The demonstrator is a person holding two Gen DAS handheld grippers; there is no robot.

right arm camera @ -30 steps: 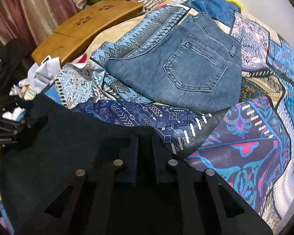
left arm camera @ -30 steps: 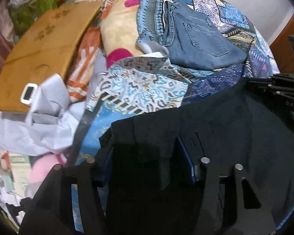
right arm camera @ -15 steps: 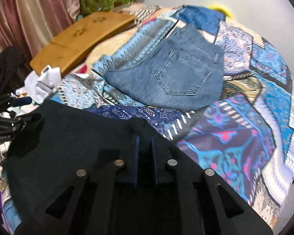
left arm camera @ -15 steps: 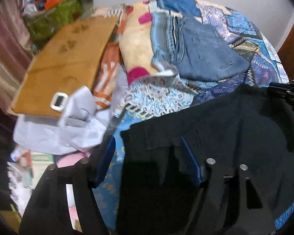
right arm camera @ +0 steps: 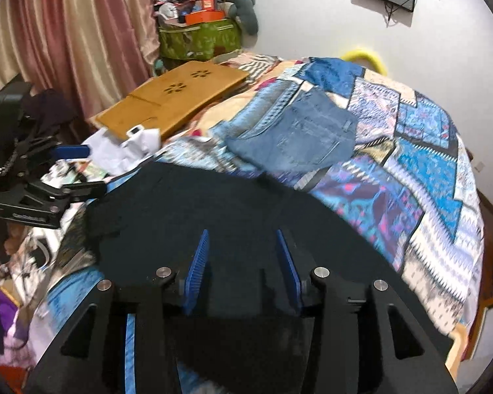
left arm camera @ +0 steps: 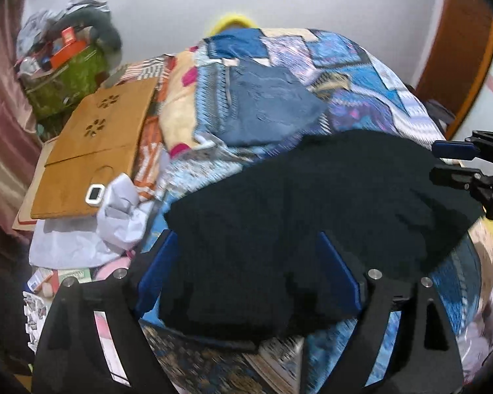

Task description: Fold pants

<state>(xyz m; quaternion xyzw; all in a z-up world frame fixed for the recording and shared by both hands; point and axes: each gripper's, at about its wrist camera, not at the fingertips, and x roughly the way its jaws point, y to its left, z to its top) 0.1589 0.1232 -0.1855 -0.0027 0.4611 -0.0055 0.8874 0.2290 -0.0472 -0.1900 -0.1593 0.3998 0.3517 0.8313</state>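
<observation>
Black pants (left arm camera: 312,203) lie folded on the patterned bedspread (left arm camera: 361,75), near the bed's front edge; they also show in the right wrist view (right arm camera: 213,203). My left gripper (left arm camera: 246,256) is open, its blue pads on either side of the pants' near left end. My right gripper (right arm camera: 243,256) is open, its pads just above the pants' near right part. Each gripper shows at the edge of the other's view, the right one (left arm camera: 470,164) and the left one (right arm camera: 69,170).
Folded blue jeans (right arm camera: 299,138) lie further back on the bed. A wooden lap tray (right arm camera: 171,101) with a white device, crumpled white paper (left arm camera: 121,210), a green bag (right arm camera: 197,39) and curtains (right arm camera: 65,32) are to the left. The bed's right side drops off.
Both grippers have opened and let go of the black pants, which now lie on the bed. Both cameras have pulled back and tilted up, showing more of the room.
</observation>
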